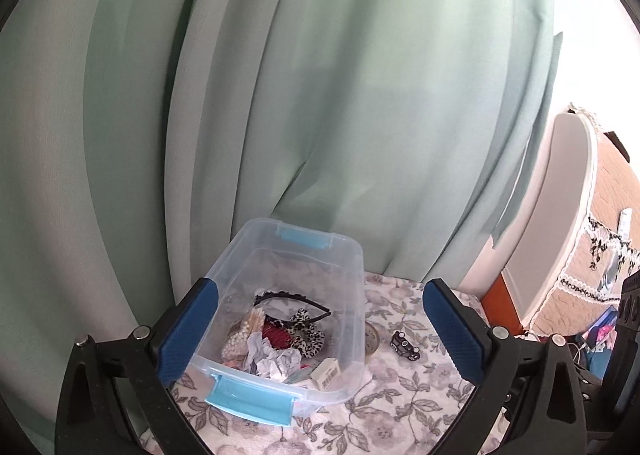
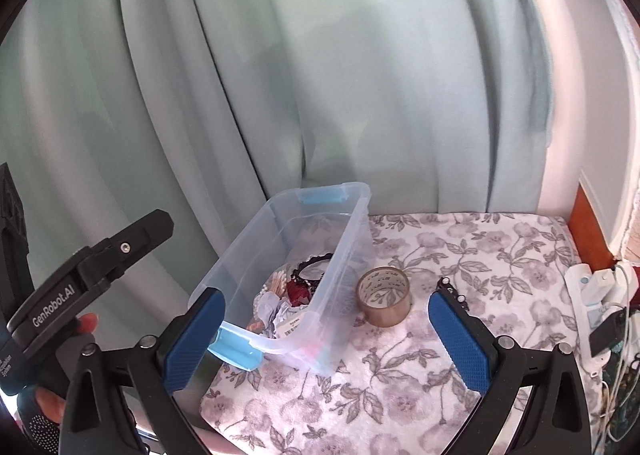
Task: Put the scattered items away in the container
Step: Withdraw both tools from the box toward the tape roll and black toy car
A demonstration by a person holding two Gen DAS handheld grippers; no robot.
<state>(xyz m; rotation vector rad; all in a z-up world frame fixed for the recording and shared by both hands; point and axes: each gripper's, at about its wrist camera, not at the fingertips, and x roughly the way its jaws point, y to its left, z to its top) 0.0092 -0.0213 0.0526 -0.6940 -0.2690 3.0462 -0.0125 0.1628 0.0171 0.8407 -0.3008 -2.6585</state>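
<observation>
A clear plastic bin [image 1: 352,255] with blue latches stands on the floral cloth; it also shows in the right wrist view [image 2: 352,239]. Inside lie a black headband [image 1: 292,297], a leopard scrunchie [image 1: 308,339], crumpled paper [image 1: 272,361] and cotton swabs. A brown tape roll [image 2: 384,297] stands right of the bin; in the left wrist view only its edge [image 1: 372,339] shows. A small black toy car [image 1: 406,346] lies right of it, partly hidden in the right wrist view [image 2: 450,289]. My left gripper [image 1: 320,329] is open above the bin. My right gripper [image 2: 326,339] is open and empty.
Green curtains [image 1: 280,95] hang close behind the table. A white power strip with cables [image 2: 592,295] lies at the right edge. A padded chair or bed with a lace cover [image 1: 592,255] stands to the right.
</observation>
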